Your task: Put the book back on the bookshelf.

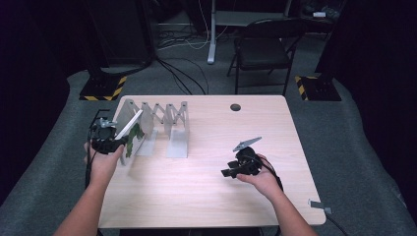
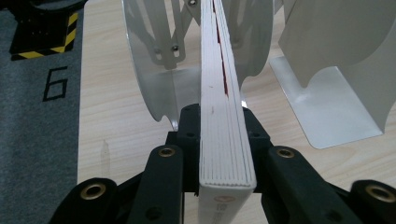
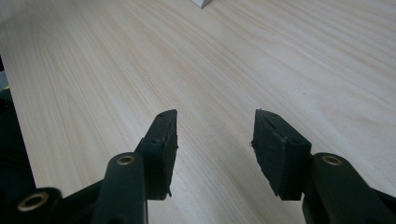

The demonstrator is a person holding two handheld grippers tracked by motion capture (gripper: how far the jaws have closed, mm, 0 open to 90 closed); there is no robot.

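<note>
The table [image 1: 206, 182] is carrying a white expanding rack [image 2: 154, 70] just ahead of the left gripper [image 2: 223, 135], which is clamping a thin book [image 2: 224, 116] by its lower edge and pointing it at a slot between the dividers. The book is leaning, so its far end is risking to hit a divider and push the light rack away. The right gripper [image 3: 215, 140] is hanging with its jaws apart above bare wood, well off to the side, so nothing is steadying the rack.
</note>
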